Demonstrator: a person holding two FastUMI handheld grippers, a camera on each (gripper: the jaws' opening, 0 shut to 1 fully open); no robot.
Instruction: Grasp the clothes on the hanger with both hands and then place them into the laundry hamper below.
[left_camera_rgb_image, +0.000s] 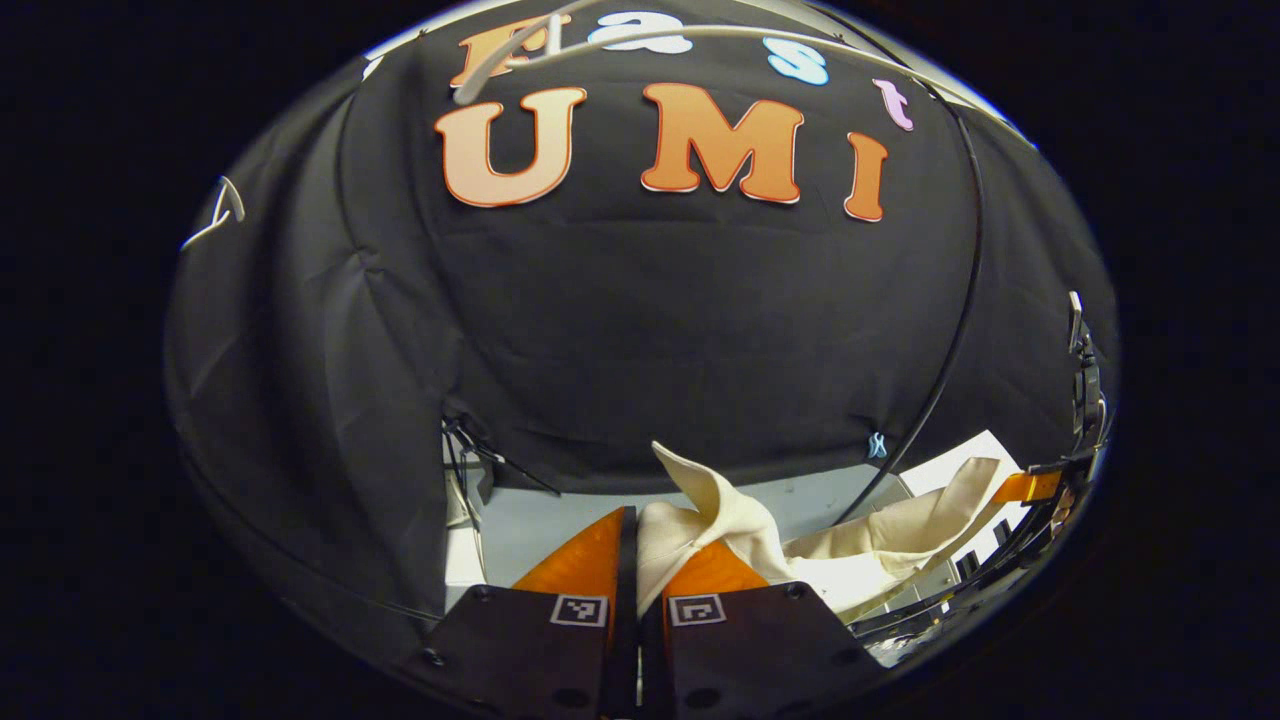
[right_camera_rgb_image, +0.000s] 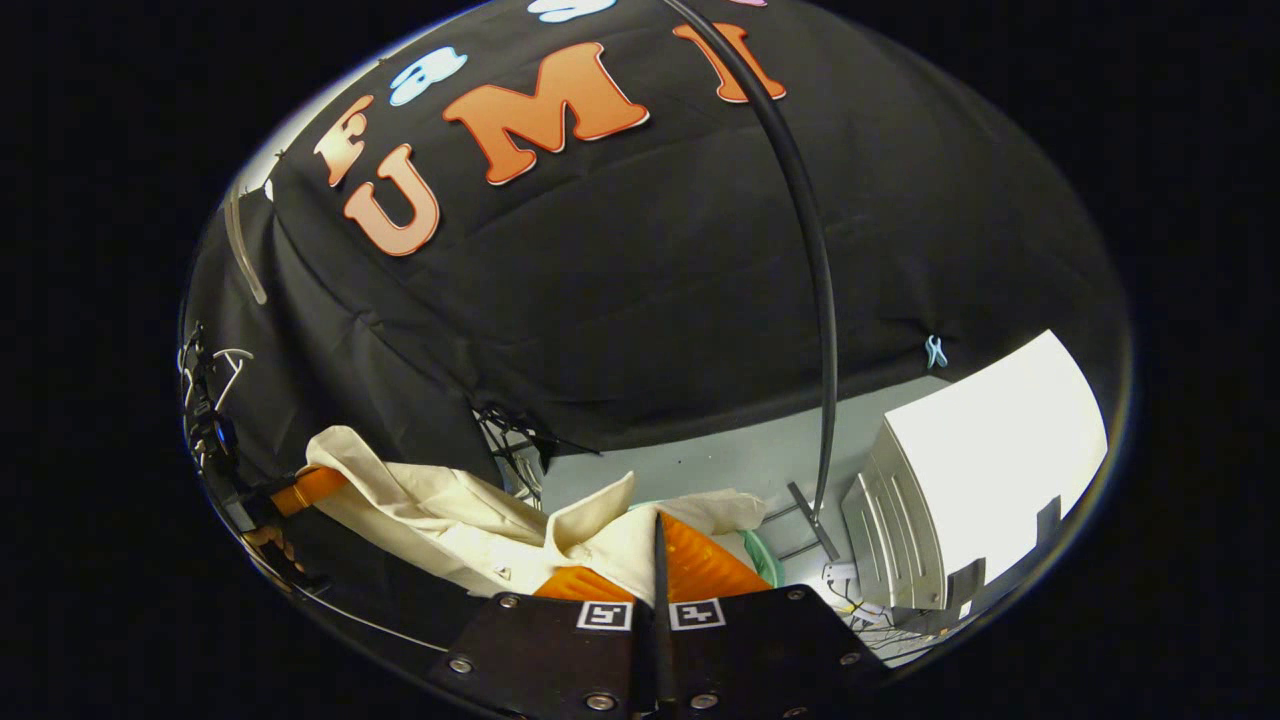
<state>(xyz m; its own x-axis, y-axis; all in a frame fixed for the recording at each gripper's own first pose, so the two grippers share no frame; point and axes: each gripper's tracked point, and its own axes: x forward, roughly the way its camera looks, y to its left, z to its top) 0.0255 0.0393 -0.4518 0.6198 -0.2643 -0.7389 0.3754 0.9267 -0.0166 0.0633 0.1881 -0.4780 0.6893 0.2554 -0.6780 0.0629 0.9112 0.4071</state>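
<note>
A cream garment (left_camera_rgb_image: 730, 525) is bunched between the fingers of my left gripper (left_camera_rgb_image: 632, 530), which is shut on it. From there the cloth stretches right to the other gripper (left_camera_rgb_image: 1030, 487) at the edge of the left gripper view. In the right gripper view the same garment (right_camera_rgb_image: 440, 510) sags between the far gripper (right_camera_rgb_image: 310, 487) on the left and my right gripper (right_camera_rgb_image: 658, 530), which is shut on a collar-like fold. The white hanger (left_camera_rgb_image: 500, 60) hangs bare overhead, also seen as a hanger (right_camera_rgb_image: 240, 250) high on the left. A green rim (right_camera_rgb_image: 765, 558) peeks out beneath the cloth.
A black rack pole (right_camera_rgb_image: 812, 300) curves down to a foot on the grey floor (right_camera_rgb_image: 720, 460). A white ribbed cabinet (right_camera_rgb_image: 990, 460) stands at the right. Cables (left_camera_rgb_image: 480, 455) hang near the wall's bottom edge. Black cloth walls close the back and sides.
</note>
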